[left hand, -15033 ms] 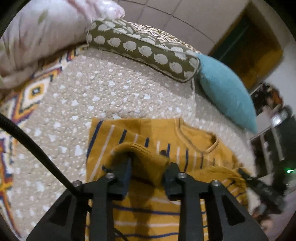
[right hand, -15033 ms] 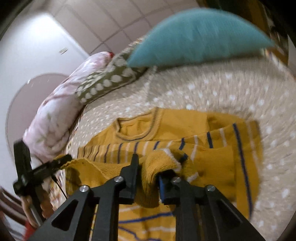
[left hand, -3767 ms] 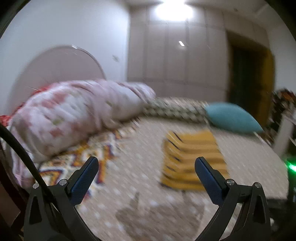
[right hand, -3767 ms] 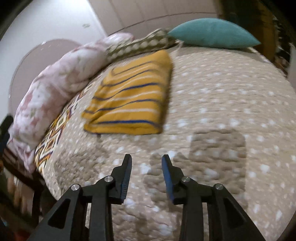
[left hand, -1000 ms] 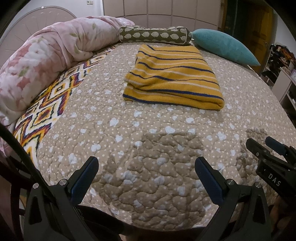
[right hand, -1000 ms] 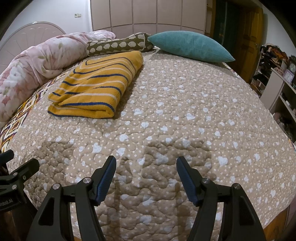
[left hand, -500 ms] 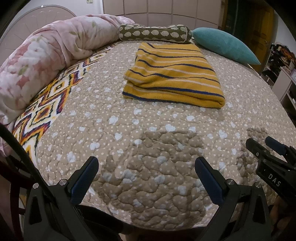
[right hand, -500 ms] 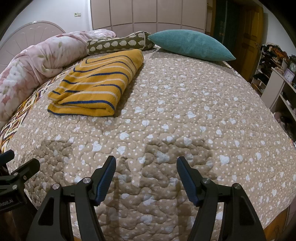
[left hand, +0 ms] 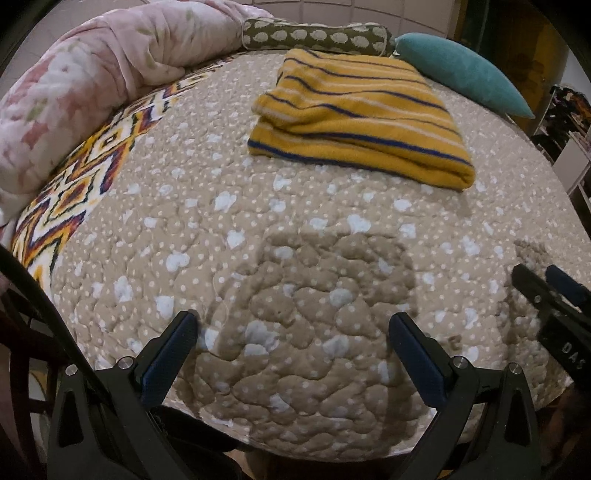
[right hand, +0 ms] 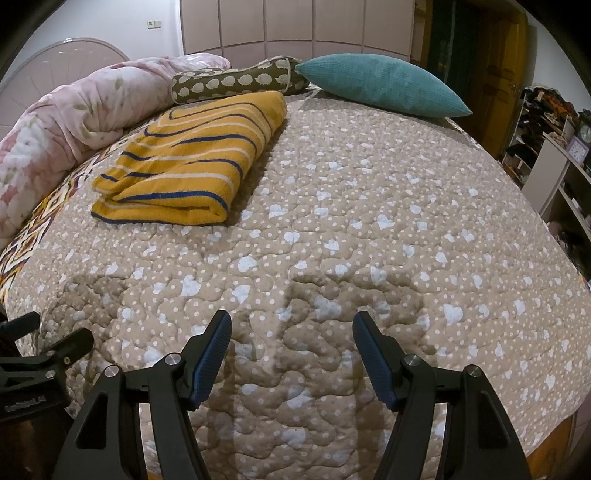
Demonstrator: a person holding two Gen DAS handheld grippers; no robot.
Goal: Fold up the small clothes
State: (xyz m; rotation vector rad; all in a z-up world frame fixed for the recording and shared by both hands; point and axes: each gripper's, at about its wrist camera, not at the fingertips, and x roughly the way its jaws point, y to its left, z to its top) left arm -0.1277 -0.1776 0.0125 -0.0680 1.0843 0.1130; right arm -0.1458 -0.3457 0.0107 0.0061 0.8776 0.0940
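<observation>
A yellow sweater (left hand: 358, 122) with blue and white stripes lies folded into a thick rectangle at the far side of the bed; the right wrist view has the sweater (right hand: 195, 166) at upper left. My left gripper (left hand: 293, 321) hangs open over the quilt near the bed's front edge, nothing between its fingers. My right gripper (right hand: 291, 321) is open too, over bare quilt, well short of the sweater. The right gripper (left hand: 550, 280) also shows at the right edge of the left wrist view, and the left gripper (right hand: 48, 336) at the lower left of the right wrist view.
A beige dotted quilt (right hand: 369, 221) covers the bed. Behind the sweater lie a green patterned bolster (left hand: 317, 35) and a teal pillow (right hand: 380, 85). A rolled pink floral duvet (left hand: 92, 81) fills the far left. Shelves (right hand: 554, 147) stand to the right of the bed.
The left gripper has sunk a little and tipped down toward the quilt, so the sweater sits higher and larger in its view. The right gripper has stayed still. Both stay open.
</observation>
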